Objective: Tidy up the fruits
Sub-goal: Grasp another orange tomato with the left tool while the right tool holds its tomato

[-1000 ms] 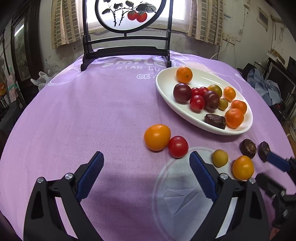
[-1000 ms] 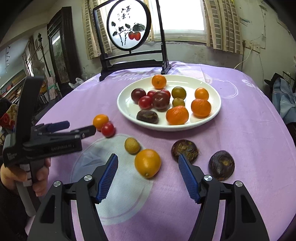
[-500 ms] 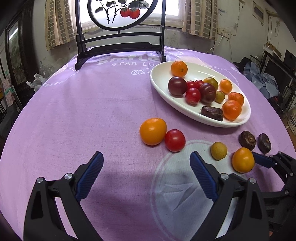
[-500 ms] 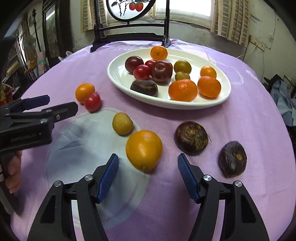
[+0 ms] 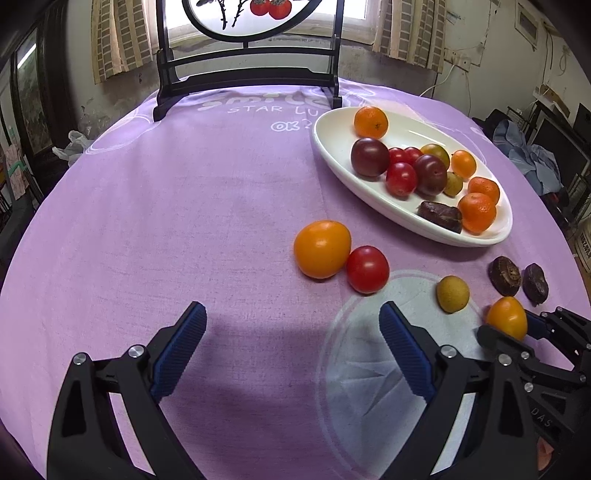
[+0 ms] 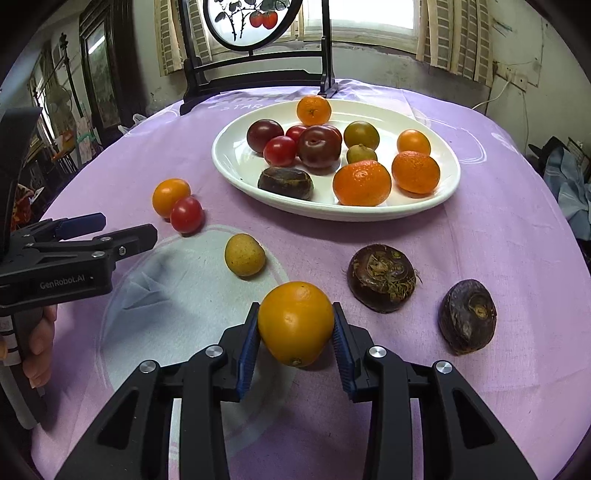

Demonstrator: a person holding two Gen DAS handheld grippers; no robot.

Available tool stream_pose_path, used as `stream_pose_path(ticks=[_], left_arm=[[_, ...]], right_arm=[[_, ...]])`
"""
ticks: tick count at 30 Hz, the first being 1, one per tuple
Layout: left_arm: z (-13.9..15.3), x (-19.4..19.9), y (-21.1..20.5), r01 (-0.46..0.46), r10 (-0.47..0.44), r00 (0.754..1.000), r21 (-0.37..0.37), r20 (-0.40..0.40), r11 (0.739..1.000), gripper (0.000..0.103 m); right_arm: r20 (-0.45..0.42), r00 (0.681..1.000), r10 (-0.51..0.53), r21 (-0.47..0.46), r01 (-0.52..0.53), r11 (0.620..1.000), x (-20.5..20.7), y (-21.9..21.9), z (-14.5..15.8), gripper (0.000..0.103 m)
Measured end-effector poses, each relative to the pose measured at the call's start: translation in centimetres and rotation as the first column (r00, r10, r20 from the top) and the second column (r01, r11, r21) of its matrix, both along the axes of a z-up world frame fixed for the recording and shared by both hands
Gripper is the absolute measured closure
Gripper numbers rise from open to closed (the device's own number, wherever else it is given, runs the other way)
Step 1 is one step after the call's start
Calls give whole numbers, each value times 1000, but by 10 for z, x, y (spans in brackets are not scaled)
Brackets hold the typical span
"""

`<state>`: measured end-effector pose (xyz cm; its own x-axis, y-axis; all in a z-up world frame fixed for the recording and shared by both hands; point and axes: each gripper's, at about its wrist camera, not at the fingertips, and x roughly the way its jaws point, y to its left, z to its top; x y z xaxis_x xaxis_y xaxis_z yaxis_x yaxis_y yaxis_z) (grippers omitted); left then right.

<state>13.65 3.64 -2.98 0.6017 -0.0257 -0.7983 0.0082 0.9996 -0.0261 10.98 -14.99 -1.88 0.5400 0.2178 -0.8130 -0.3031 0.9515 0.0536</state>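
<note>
My right gripper (image 6: 295, 309) has its jaws closing on a yellow-orange fruit (image 6: 295, 326) that rests on the purple cloth; both blue pads touch its sides. The left wrist view shows this same fruit (image 5: 506, 317) at the right edge. My left gripper (image 5: 291, 312) hangs open over bare cloth, nothing between its fingers. Ahead of it lie an orange tomato (image 5: 322, 248) and a red tomato (image 5: 367, 268), touching each other. A small yellow fruit (image 6: 245, 255) and two dark brown corms (image 6: 382, 273) (image 6: 467, 315) lie loose. The white oval plate (image 6: 369, 215) holds several fruits.
A black wooden stand with a round painted screen (image 6: 255, 22) stands at the table's far edge behind the plate. A person's hand (image 6: 35, 350) holds the left gripper's handle at the left. The round table's edge curves away on all sides.
The right gripper's jaws have come together onto the yellow-orange fruit, which lay between open fingers before. The right gripper also dropped lower toward the cloth. The left gripper has stayed open.
</note>
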Motion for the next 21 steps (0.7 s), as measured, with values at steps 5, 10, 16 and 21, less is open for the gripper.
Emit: stream_pose_path(ticks=[5,10,16,21], left_arm=[[2,2,8,-25,22,999,61,48,998,11],[-10,10,4,10,-10,1000,77,1,997,20],[-16,22,-6,52,-52,999,34,0,998,36],[-16,34,-15,58,-58,998,63,5,996,37]], right_arm=[[-3,1000,5,-1,-5,1000,-2,0,1,65],[-3,1000,20,-5,-20,1000,-6,3,2,65],[-15,1000,27,-3,-27,1000,-4,5,1,65],[-14,1000,25,1,-25,1000,-5,4,1,65]])
